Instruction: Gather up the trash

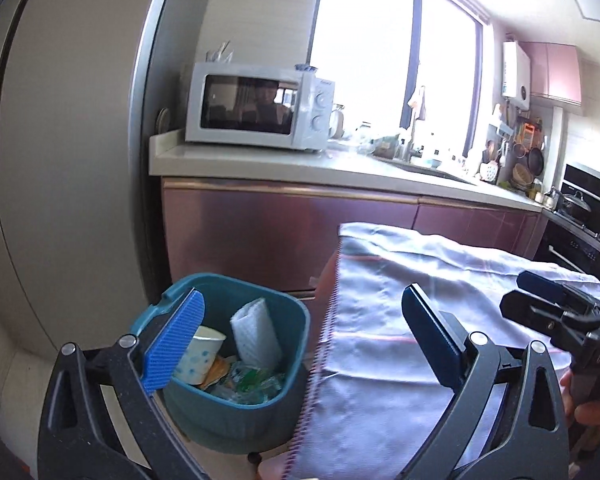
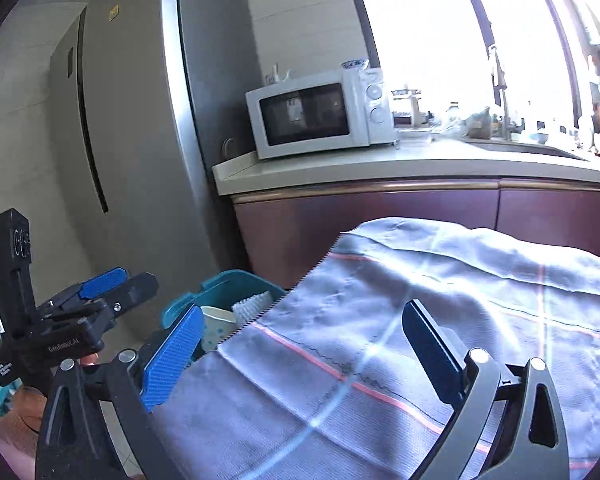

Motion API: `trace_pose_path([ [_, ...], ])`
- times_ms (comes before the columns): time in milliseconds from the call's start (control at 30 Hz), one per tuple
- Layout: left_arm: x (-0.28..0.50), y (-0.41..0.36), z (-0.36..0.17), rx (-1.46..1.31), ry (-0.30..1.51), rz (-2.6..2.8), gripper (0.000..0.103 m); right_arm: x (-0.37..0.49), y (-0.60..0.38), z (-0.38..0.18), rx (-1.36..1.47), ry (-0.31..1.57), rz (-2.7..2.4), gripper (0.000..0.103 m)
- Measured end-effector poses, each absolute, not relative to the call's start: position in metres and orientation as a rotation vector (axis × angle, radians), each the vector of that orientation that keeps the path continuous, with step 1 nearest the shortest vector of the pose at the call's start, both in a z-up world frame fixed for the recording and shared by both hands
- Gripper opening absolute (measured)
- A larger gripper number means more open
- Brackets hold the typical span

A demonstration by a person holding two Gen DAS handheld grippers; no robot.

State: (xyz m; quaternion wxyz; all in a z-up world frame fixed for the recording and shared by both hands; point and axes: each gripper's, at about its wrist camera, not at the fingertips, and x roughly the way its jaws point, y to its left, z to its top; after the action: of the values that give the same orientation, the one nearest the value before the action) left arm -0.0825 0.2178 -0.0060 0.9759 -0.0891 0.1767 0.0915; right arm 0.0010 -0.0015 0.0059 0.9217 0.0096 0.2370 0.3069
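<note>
A teal trash bin (image 1: 236,420) stands on the floor beside a cloth-covered table (image 1: 420,320). It holds a paper cup (image 1: 198,356), a folded white paper towel (image 1: 256,332) and crumpled wrappers (image 1: 252,384). My left gripper (image 1: 300,344) is open and empty above the bin's right rim and the table edge. My right gripper (image 2: 300,352) is open and empty over the cloth (image 2: 420,320); the bin (image 2: 228,292) shows beyond its left finger. Each gripper shows in the other's view: the right one (image 1: 548,304) and the left one (image 2: 112,284).
A grey fridge (image 2: 132,128) stands to the left. A counter (image 1: 300,168) with a white microwave (image 1: 260,108), sink and dishes runs behind, above maroon cabinets (image 1: 280,232). A stove (image 1: 584,216) is at the far right.
</note>
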Motion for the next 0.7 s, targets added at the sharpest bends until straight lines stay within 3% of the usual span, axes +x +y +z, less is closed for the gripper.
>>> trace_pose_path([
  [300,-0.085,0.148,0.010,-0.110,0.271,0.125,0.097,-0.028,-0.070,0.015,0.004,0.310,0.384,0.096],
  [700,-0.087,0.111,0.004,-0.044,0.246,0.129,0.097,-0.043,-0.106,0.012,0.036,0.257,0.287,0.096],
])
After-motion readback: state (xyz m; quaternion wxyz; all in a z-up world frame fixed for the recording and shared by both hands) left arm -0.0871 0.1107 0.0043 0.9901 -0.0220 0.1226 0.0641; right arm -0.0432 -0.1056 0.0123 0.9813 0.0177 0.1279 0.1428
